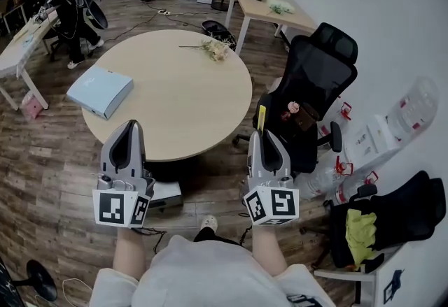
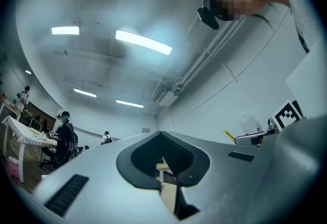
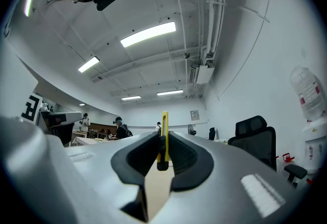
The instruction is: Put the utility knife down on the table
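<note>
Utility knife (image 3: 164,136) is a skinny yellow plastic stick with a black end. It's pinched upright between the dark padded jaws of the right gripper (image 1: 262,136), up in the air by the edge of the round table (image 1: 189,99), not lying on it. Left gripper (image 1: 130,127) is pulled in to a thin slit, nothing in it.

Table top is smooth pale wood with a flat light-blue box (image 1: 100,91) and a dried flower sprig (image 1: 214,49) on it. Floor (image 1: 42,173) is dark wood planks, and a black mesh office chair (image 1: 318,78) sits near the right gripper. Only the gripper views catch the ceiling strip lights (image 3: 148,34) and pipes (image 3: 212,8).
</note>
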